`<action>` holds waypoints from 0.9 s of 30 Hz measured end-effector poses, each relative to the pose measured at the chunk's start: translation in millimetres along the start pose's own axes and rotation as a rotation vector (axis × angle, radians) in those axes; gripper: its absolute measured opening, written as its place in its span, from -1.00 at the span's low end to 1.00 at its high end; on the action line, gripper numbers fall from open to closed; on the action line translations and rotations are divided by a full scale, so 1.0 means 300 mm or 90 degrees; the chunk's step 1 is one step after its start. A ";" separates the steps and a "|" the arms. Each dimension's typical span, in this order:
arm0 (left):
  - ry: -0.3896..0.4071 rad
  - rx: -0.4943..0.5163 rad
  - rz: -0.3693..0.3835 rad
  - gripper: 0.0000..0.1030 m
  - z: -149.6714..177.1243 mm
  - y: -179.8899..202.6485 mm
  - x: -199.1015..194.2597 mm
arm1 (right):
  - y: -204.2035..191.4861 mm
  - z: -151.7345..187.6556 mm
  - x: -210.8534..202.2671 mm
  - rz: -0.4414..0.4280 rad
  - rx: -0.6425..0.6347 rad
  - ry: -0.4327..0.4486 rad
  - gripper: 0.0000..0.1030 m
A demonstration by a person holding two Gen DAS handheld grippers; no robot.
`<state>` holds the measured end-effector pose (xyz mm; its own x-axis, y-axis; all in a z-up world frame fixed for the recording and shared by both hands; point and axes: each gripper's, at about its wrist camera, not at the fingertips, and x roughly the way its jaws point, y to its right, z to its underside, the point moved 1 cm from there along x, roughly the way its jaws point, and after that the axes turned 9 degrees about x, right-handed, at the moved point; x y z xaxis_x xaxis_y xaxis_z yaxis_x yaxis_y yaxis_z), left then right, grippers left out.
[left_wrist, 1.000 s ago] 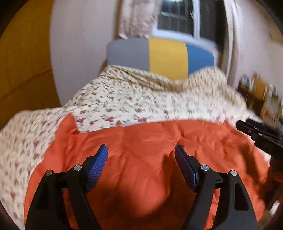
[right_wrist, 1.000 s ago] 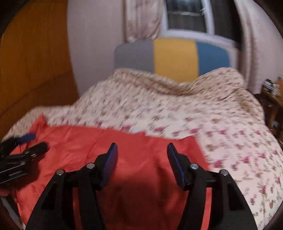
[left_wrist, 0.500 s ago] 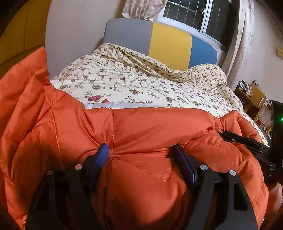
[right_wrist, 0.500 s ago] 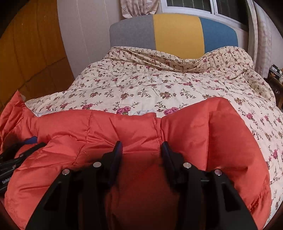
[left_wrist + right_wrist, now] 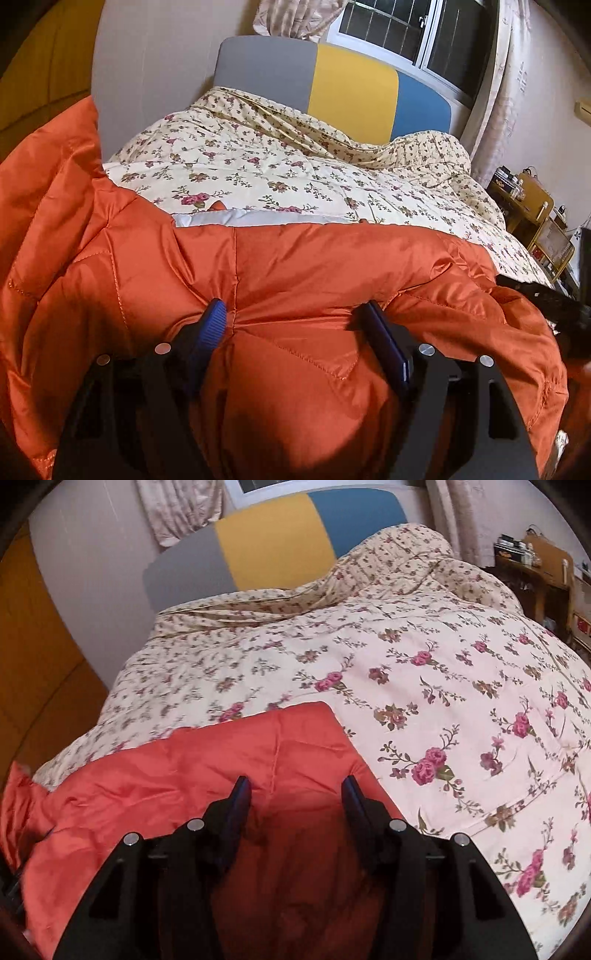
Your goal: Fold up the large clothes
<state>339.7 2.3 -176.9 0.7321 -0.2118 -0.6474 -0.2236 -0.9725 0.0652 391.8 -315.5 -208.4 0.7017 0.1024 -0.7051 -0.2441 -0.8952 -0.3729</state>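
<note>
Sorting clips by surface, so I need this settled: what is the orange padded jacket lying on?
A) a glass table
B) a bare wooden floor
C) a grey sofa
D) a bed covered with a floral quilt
D: the orange padded jacket lies on the floral quilt, which spreads up the bed to the grey, yellow and blue headboard.

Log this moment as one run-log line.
stage: folding orange jacket on floral quilt | left gripper: clamped on jacket | right gripper: opening, jacket between
</note>
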 end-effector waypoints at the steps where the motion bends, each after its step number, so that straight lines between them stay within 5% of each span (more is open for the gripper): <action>1: 0.000 0.000 0.001 0.48 0.001 -0.001 -0.001 | -0.012 0.002 0.008 0.013 -0.011 0.001 0.00; 6: -0.003 0.002 -0.004 0.50 -0.003 0.003 0.001 | -0.017 0.004 0.032 0.024 -0.018 0.004 0.03; 10: -0.009 0.018 -0.082 0.61 -0.014 0.047 -0.063 | -0.023 0.011 0.043 0.031 -0.024 0.008 0.03; 12: 0.033 -0.009 -0.113 0.61 -0.018 0.072 -0.145 | -0.023 0.010 0.043 0.030 -0.024 0.009 0.03; 16: 0.116 -0.013 -0.099 0.61 -0.040 0.190 -0.269 | -0.025 0.013 0.035 0.030 -0.025 0.010 0.03; 21: 0.040 0.047 -0.156 0.61 -0.045 0.246 -0.121 | -0.025 0.015 0.030 0.027 -0.022 0.012 0.04; 27: 0.006 0.001 -0.090 0.73 0.019 0.176 -0.010 | -0.024 0.011 0.025 0.026 -0.020 0.016 0.04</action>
<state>322.0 -47.7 -176.0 0.7623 -0.0743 -0.6429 -0.1192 -0.9925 -0.0267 396.5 -307.0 -213.0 0.7083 0.0547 -0.7038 -0.2520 -0.9117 -0.3244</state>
